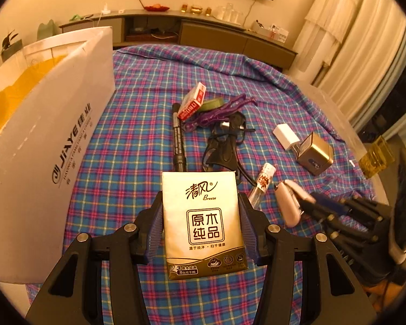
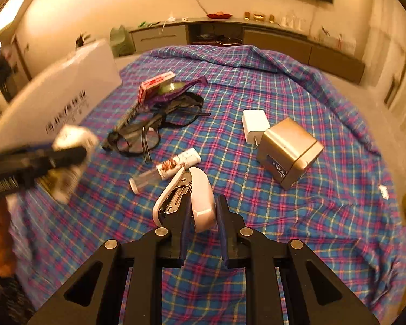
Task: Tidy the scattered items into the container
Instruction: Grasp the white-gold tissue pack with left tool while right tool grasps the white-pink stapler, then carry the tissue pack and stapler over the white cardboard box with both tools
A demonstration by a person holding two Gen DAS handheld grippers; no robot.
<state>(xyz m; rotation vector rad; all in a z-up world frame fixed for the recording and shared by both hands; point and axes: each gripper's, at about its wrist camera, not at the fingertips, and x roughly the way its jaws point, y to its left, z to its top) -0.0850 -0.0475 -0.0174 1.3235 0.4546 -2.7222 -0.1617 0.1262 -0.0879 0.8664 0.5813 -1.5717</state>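
Observation:
My left gripper (image 1: 200, 203) is shut on a gold tissue pack (image 1: 203, 222), held upright above the plaid cloth (image 1: 138, 146). The white cardboard box (image 1: 40, 135) stands open just to its left. My right gripper (image 2: 204, 203) is shut on a white stapler (image 2: 203, 189) that lies half open on the cloth. Scattered ahead are a black marker (image 1: 178, 138), a red card box (image 1: 193, 100), black glasses (image 2: 149, 135), a small clear bottle (image 2: 165, 170), a white charger (image 2: 254, 124) and a gold metal cube (image 2: 287, 151). The left gripper (image 2: 54, 157) appears blurred in the right wrist view.
A purple cord (image 1: 224, 108) and a green tape roll (image 1: 213, 103) lie by the card box. A yellow glass object (image 1: 377, 157) sits at the cloth's right edge. A low cabinet (image 1: 213, 35) runs along the far wall, with curtains (image 1: 365, 54) at the right.

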